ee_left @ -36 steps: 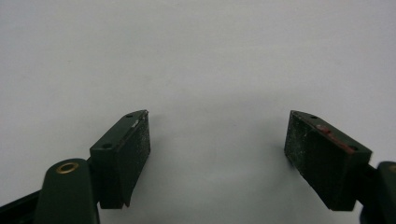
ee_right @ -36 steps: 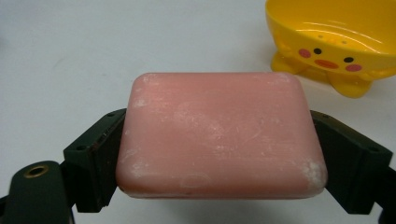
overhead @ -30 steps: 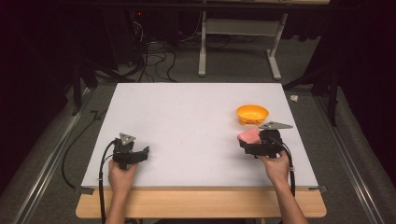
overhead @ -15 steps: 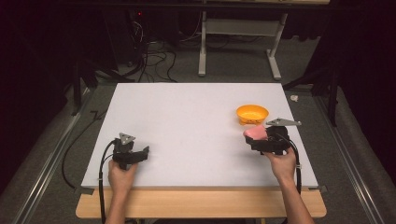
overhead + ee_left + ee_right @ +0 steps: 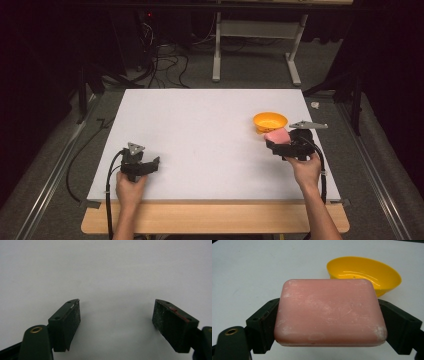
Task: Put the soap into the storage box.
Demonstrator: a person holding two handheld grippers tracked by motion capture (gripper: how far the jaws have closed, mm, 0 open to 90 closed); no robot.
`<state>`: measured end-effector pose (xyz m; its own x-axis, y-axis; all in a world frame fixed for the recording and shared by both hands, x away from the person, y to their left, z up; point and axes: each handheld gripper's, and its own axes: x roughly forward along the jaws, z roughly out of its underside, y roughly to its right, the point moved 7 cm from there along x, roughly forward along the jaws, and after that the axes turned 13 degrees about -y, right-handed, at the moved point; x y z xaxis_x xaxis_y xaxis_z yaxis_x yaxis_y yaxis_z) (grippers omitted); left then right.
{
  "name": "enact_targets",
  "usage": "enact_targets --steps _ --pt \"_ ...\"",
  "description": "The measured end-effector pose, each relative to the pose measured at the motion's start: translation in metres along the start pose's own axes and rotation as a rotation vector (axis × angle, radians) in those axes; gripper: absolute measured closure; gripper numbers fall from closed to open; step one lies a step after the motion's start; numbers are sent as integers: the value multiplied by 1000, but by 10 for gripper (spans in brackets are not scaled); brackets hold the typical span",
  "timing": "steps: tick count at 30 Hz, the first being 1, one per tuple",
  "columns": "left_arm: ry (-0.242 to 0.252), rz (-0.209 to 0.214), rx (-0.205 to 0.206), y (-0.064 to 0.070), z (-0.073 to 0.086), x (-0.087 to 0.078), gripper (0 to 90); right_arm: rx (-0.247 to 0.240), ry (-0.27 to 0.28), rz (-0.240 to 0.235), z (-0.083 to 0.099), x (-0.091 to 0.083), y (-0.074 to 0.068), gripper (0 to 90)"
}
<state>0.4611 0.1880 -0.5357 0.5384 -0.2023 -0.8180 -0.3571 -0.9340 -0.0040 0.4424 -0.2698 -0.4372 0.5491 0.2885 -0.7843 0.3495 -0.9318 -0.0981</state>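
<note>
Clearly, a pink soap bar [image 5: 329, 312] is clamped between the jaws of the right gripper [image 5: 282, 145], held just near of a yellow bowl [image 5: 270, 121] close to the right edge of the white table [image 5: 200, 125]. Near the near-left edge, the left gripper [image 5: 142, 166] is held with jaws wide apart — nothing between them. Between the two grippers a broad bare stretch of tabletop is left.
</note>
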Motion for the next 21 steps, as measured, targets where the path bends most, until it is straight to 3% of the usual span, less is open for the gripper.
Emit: enact_targets --steps 21 --pt "0 0 -1 0 0 0 223 19 -5 -4 -24 1 11 138"
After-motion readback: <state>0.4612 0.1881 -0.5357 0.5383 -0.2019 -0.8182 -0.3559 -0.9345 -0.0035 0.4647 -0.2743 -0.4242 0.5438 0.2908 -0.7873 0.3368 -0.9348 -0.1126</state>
